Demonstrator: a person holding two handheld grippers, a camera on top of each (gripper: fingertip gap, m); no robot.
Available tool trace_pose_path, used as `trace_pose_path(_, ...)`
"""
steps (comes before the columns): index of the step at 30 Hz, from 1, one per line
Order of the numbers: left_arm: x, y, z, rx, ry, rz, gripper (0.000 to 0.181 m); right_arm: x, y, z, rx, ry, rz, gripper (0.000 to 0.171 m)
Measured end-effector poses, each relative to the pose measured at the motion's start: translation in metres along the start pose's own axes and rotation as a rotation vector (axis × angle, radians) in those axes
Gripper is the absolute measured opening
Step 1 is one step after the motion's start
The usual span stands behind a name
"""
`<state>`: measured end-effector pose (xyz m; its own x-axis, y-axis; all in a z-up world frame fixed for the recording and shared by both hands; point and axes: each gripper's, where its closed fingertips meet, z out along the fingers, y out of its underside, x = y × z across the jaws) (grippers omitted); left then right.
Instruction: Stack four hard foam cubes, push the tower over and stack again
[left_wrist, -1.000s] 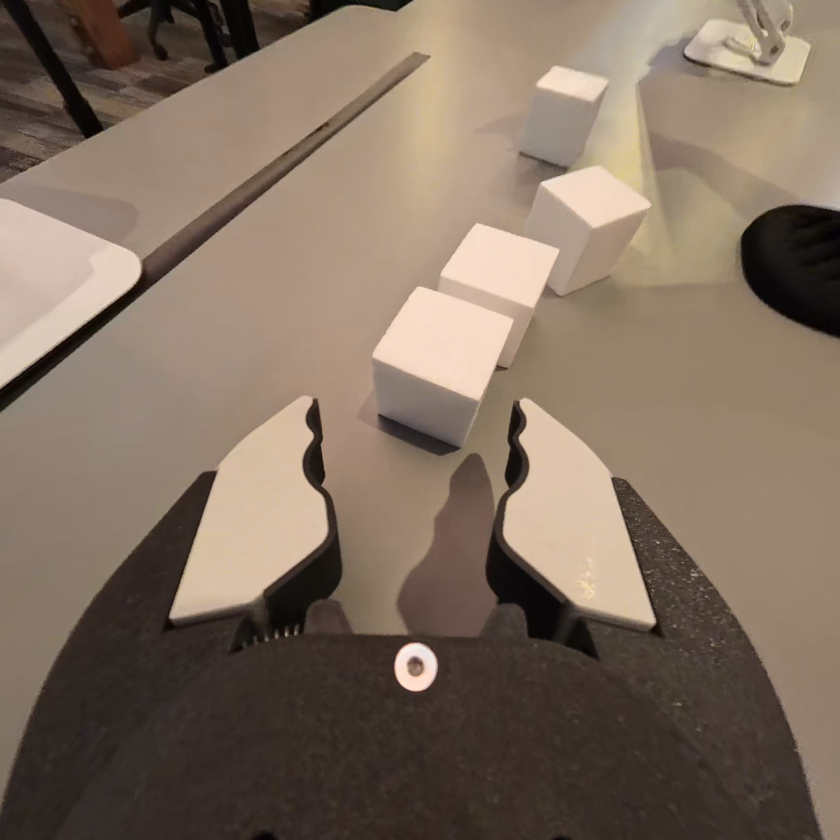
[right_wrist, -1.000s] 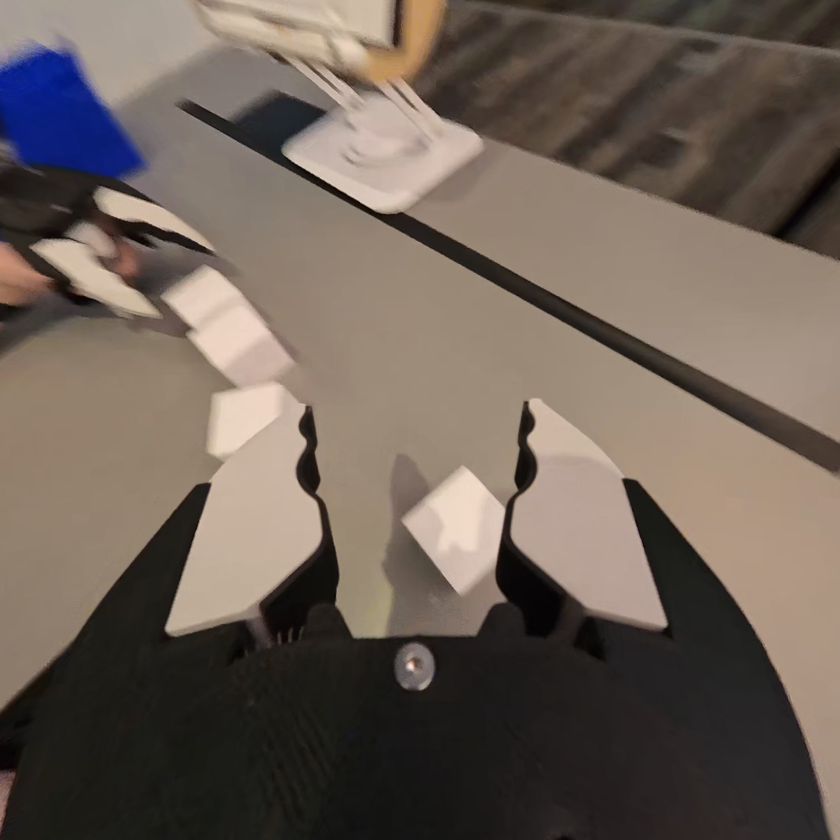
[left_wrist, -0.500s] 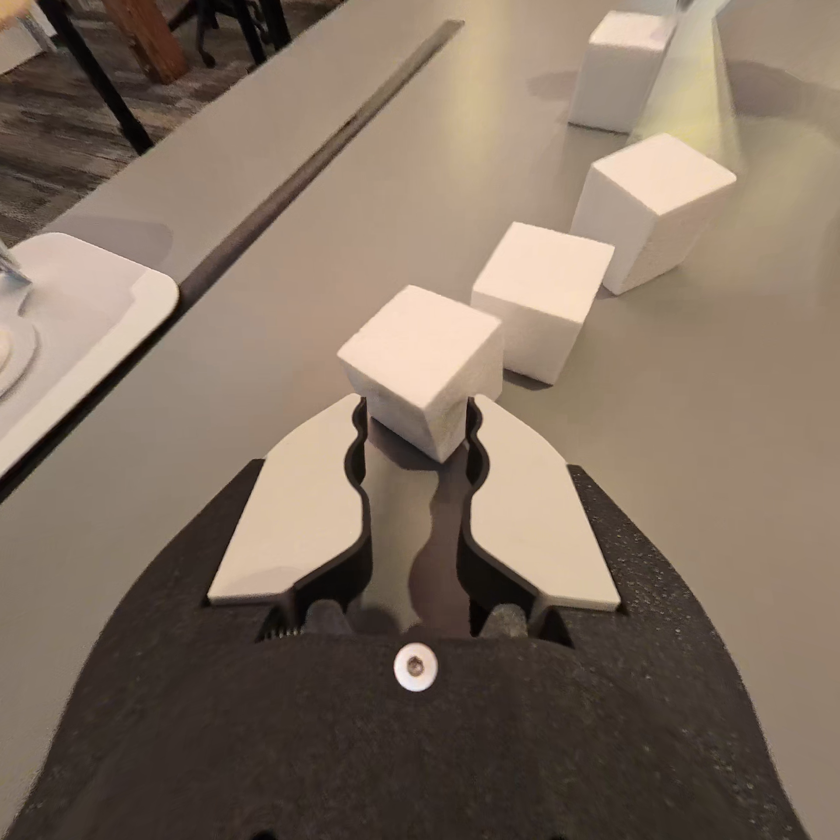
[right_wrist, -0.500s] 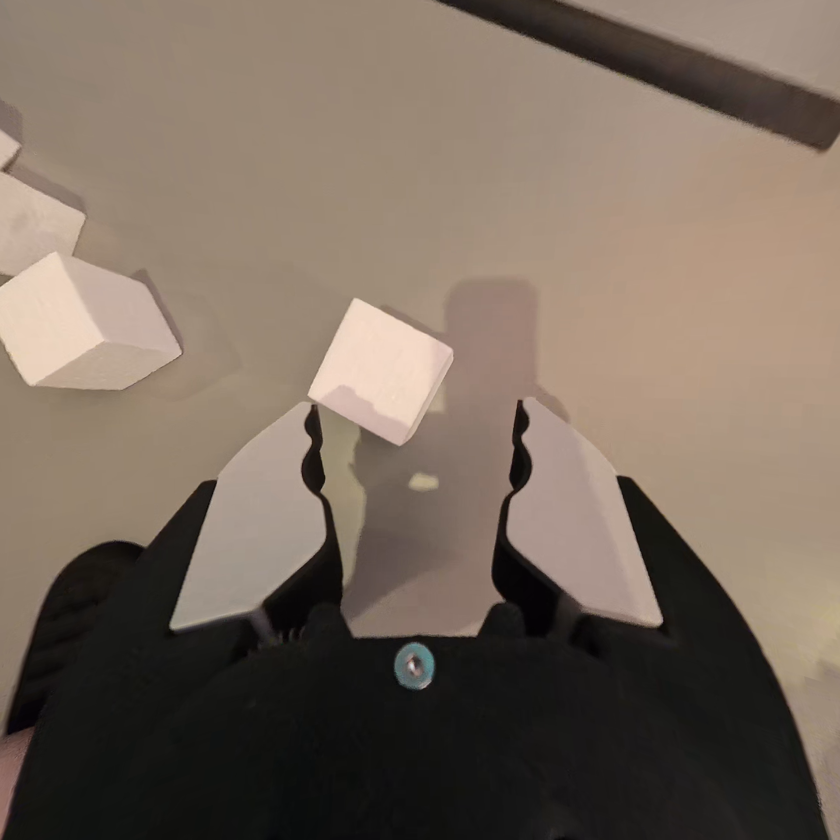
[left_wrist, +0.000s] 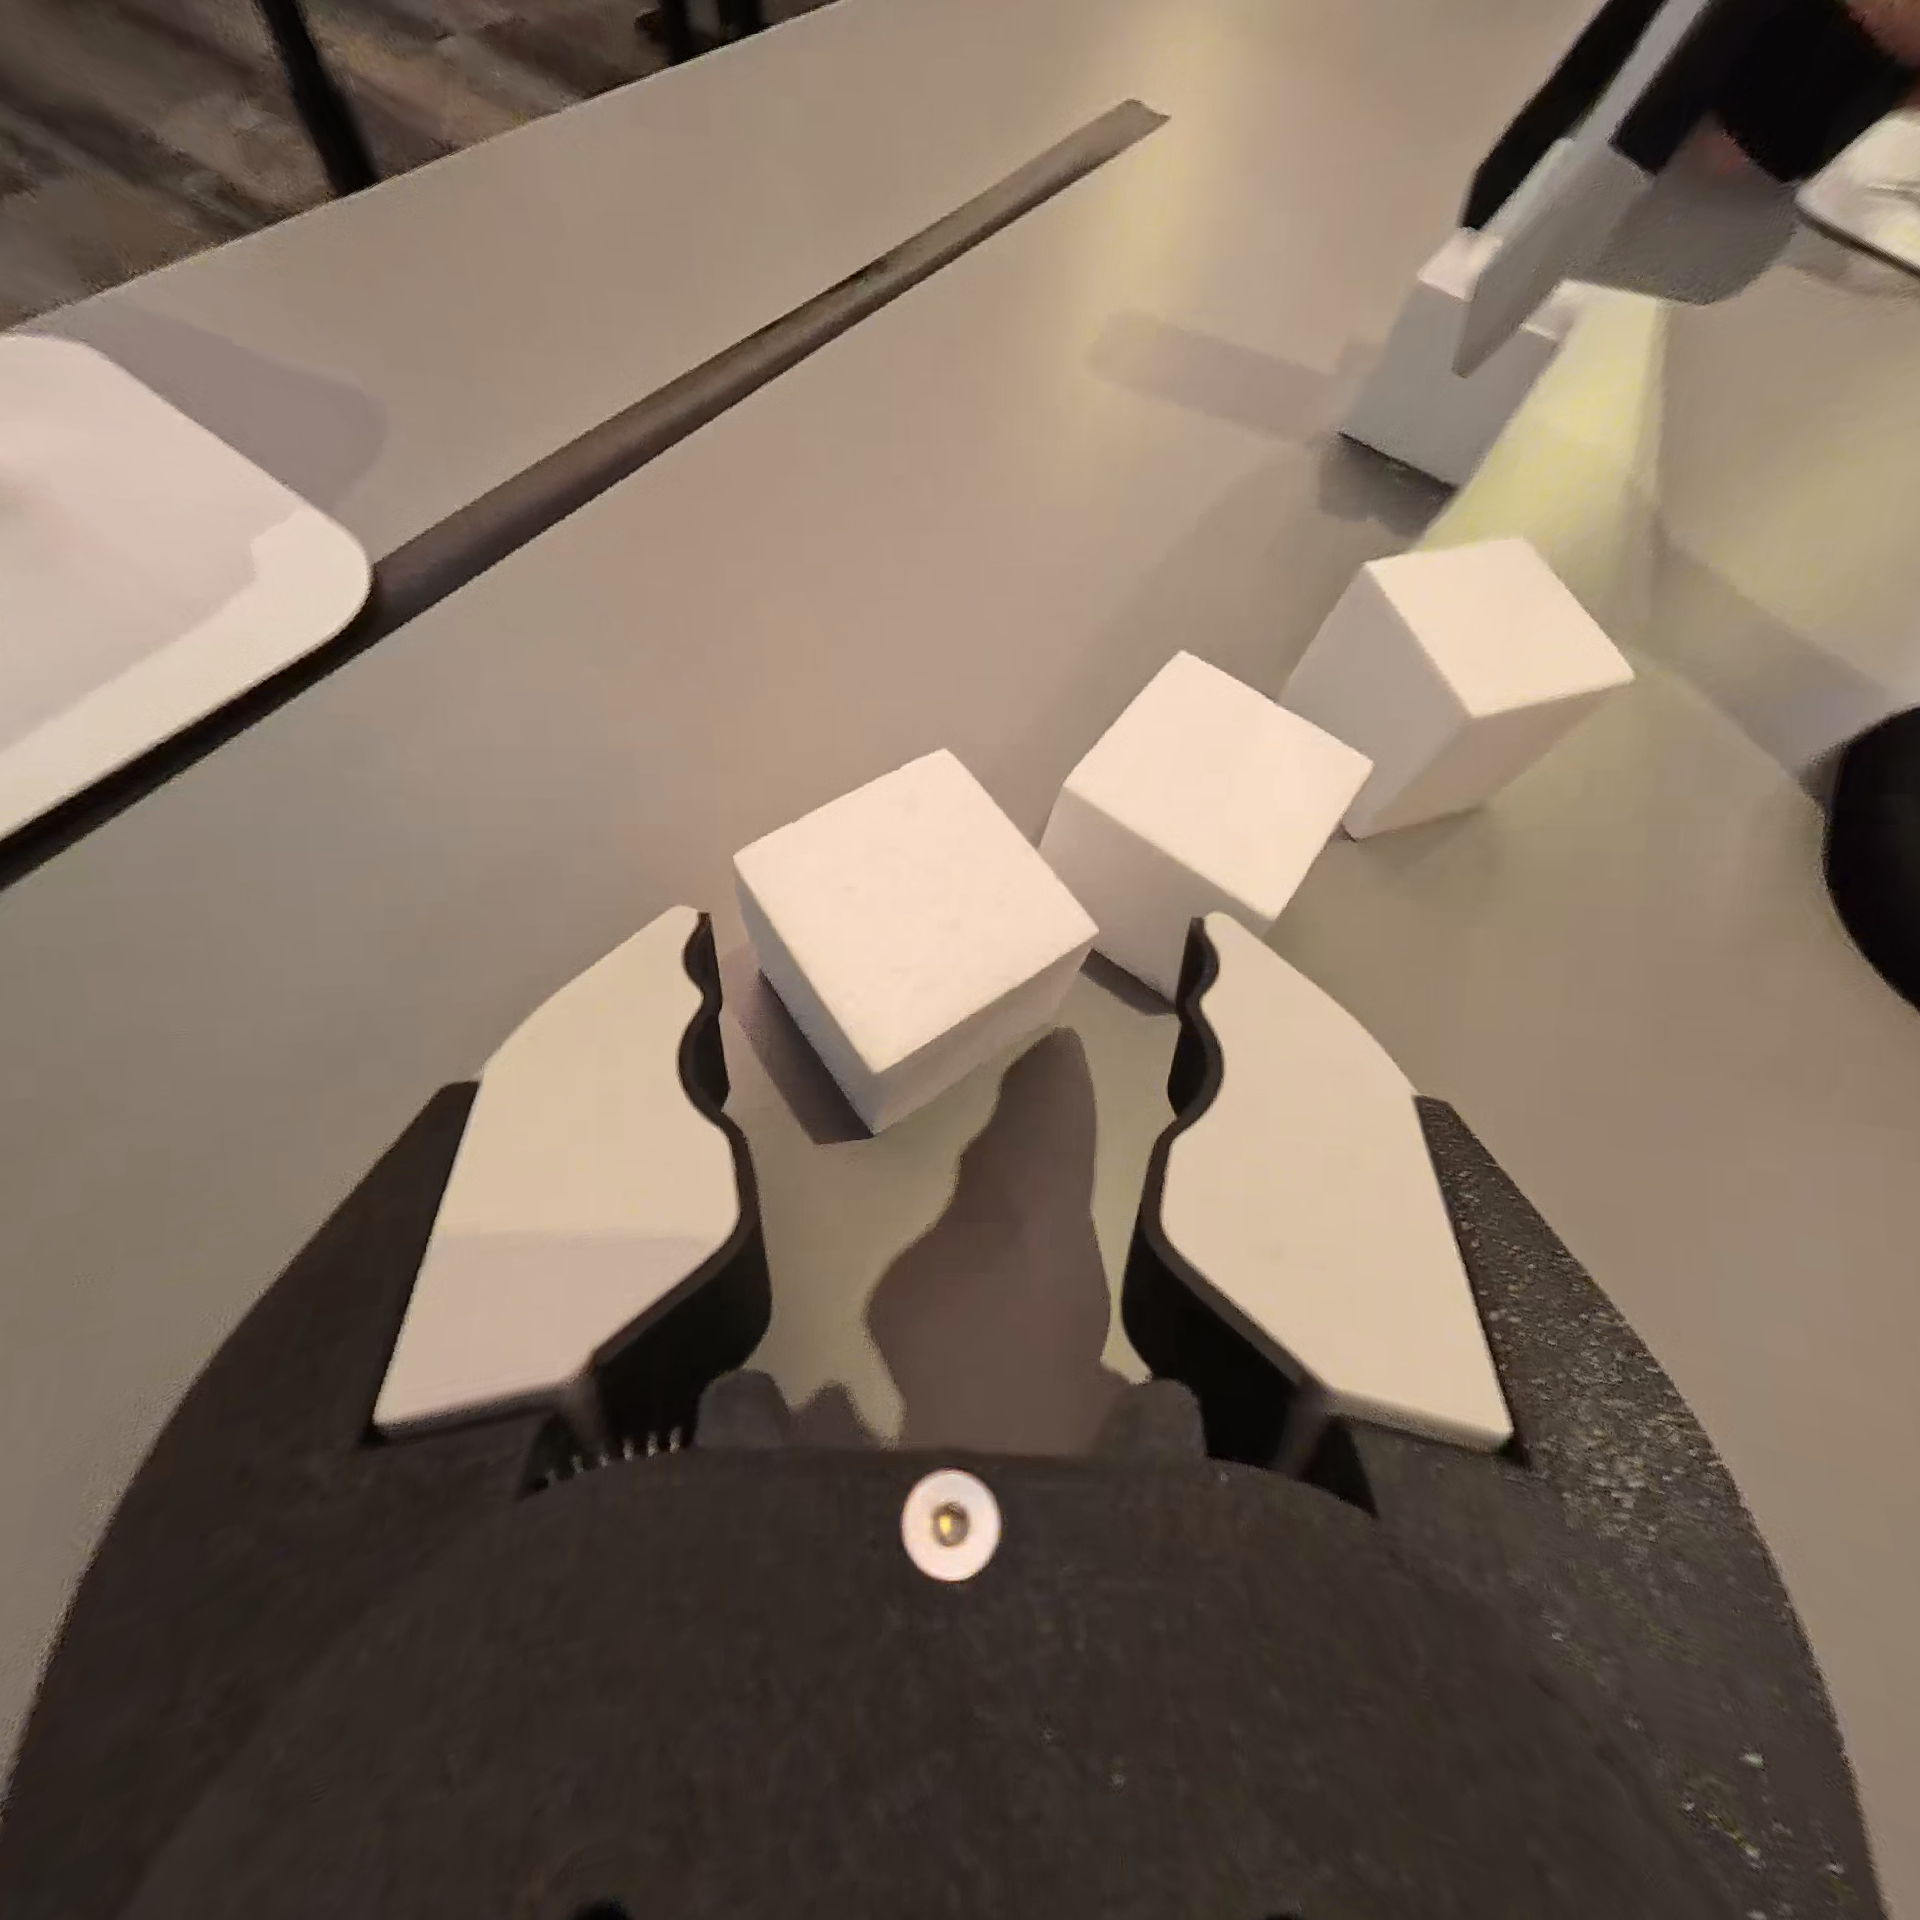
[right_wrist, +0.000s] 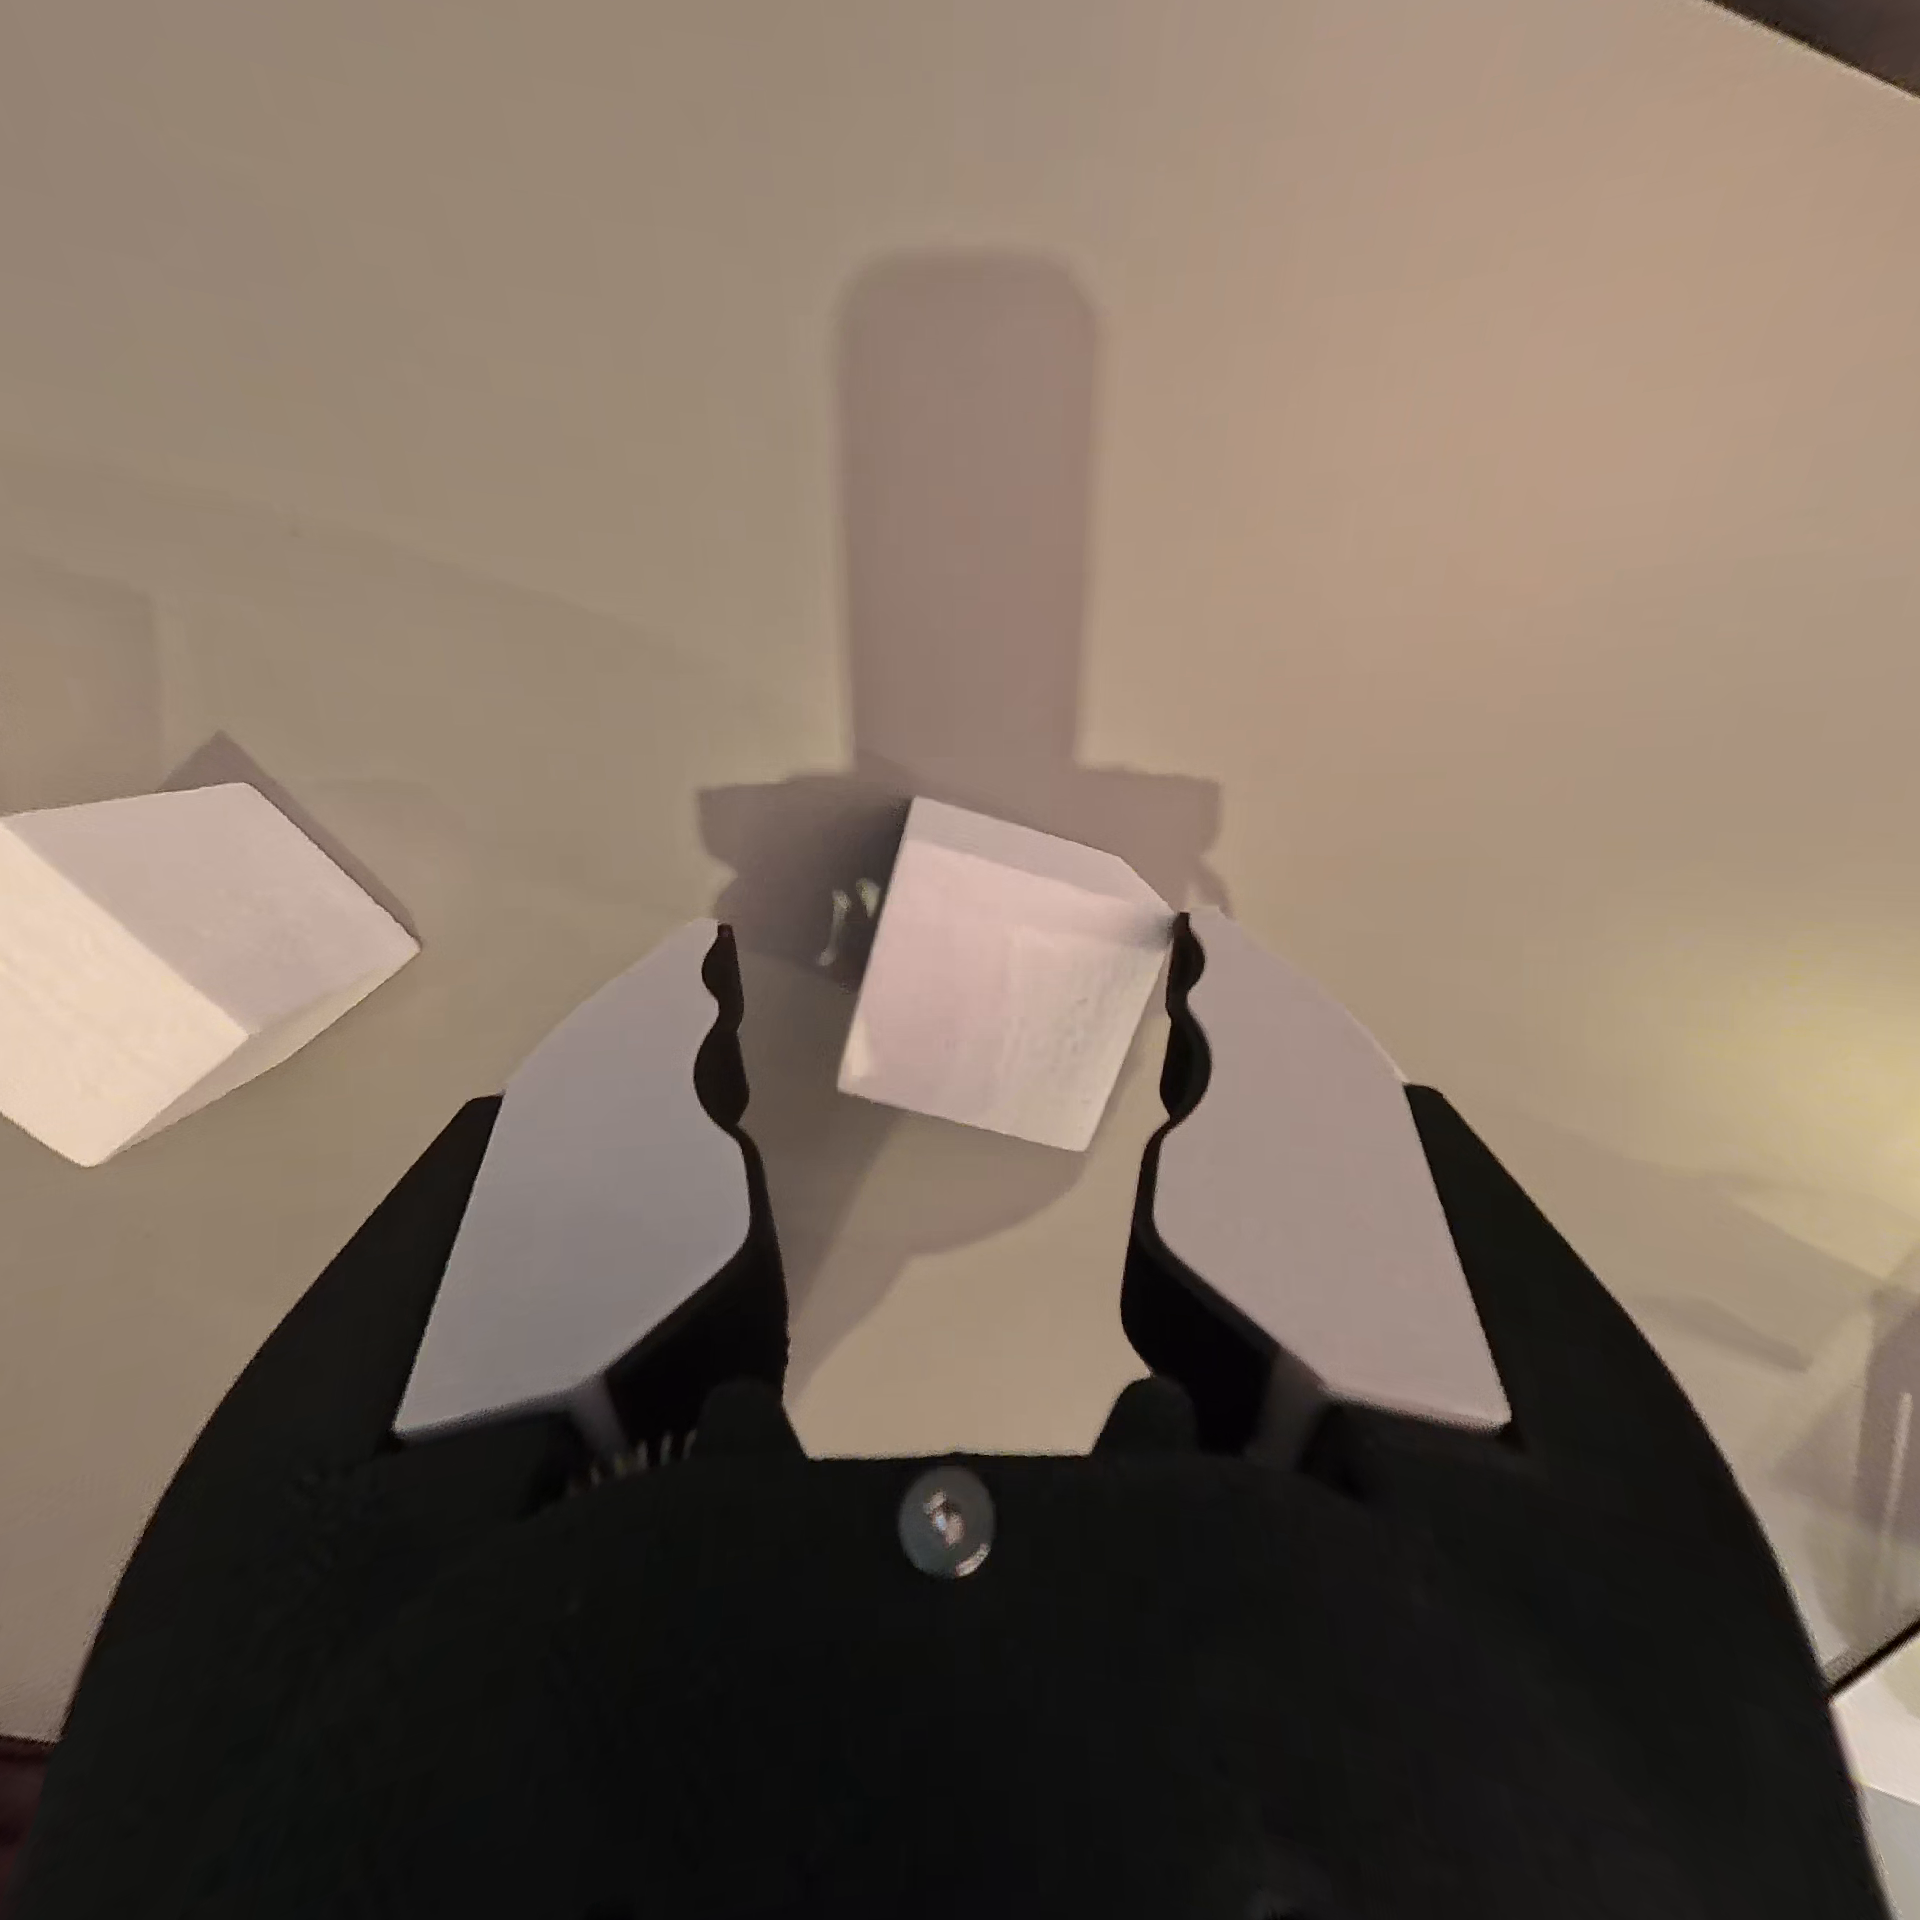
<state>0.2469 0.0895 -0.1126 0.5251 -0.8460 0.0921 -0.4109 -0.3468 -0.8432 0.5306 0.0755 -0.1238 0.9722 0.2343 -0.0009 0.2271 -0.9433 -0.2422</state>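
Observation:
Four white foam cubes lie separately in a loose row on the grey table (left_wrist: 582, 790). In the left wrist view the nearest cube (left_wrist: 914, 956) sits turned between the fingertips of my left gripper (left_wrist: 945, 930), which is open and not clamping it. A second cube (left_wrist: 1205, 810) and a third cube (left_wrist: 1455, 686) lie behind it. The fourth cube (left_wrist: 1423, 374) is farthest, under the right gripper's finger (left_wrist: 1527, 249). In the right wrist view my right gripper (right_wrist: 951, 930) is open around that cube (right_wrist: 997, 987), its right fingertip touching a corner. Another cube (right_wrist: 177, 956) lies to the left.
A white tray (left_wrist: 156, 582) sits at the left beyond a dark seam (left_wrist: 727, 343) in the table. A black rounded object (left_wrist: 1881, 862) is at the right edge. A white object (right_wrist: 1891, 1756) shows at the lower right of the right wrist view. The black rounded object (left_wrist: 1881, 862) is about equally far from each gripper, around 20 cm.
My left gripper had narrowed onto the nearest cube and has now opened wider; the cube sits turned. My right gripper has come down over the far cube, which now lies between its fingers.

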Motion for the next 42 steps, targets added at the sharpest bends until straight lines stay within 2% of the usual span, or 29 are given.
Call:
trace_pose_path(7, -0.01, 0.006, 0.01, -0.097, -0.279, -0.013, 0.085, 0.002, 0.004, 0.002, -0.024, 0.008, 0.005, 0.079)
trace_pose_path(14, -0.031, 0.015, 0.01, -0.189, -0.458, 0.016, 0.072, 0.004, 0.008, 0.001, -0.049, 0.023, 0.016, 0.074)
trace_pose_path(19, -0.03, 0.013, 0.014, -0.155, -0.406, -0.028, 0.065, 0.004, 0.012, 0.006, -0.084, 0.018, 0.02, 0.069)
trace_pose_path(22, -0.034, 0.013, 0.018, -0.137, -0.391, -0.054, 0.061, 0.003, 0.015, 0.01, -0.105, 0.006, 0.023, 0.059)
trace_pose_path(26, -0.042, 0.012, 0.008, -0.132, -0.385, -0.058, 0.061, 0.006, 0.015, 0.01, -0.094, -0.008, 0.041, 0.059)
trace_pose_path(29, -0.032, -0.01, -0.006, -0.049, -0.265, -0.024, 0.06, 0.007, 0.015, 0.008, -0.076, -0.03, 0.045, 0.059)
trace_pose_path(33, 0.023, -0.049, -0.025, 0.069, 0.084, 0.184, 0.06, 0.009, 0.011, 0.0, -0.023, -0.058, 0.051, 0.059)
trace_pose_path(35, 0.044, -0.053, -0.027, 0.055, 0.201, 0.327, 0.06, 0.009, 0.01, -0.004, 0.0, -0.069, 0.052, 0.059)
trace_pose_path(38, 0.051, -0.048, -0.017, -0.021, 0.265, 0.511, 0.06, 0.006, 0.007, -0.008, 0.023, -0.091, 0.04, 0.059)
trace_pose_path(42, 0.06, -0.049, -0.002, -0.048, 0.405, 0.498, 0.06, 0.004, 0.007, -0.006, 0.023, -0.108, 0.03, 0.059)
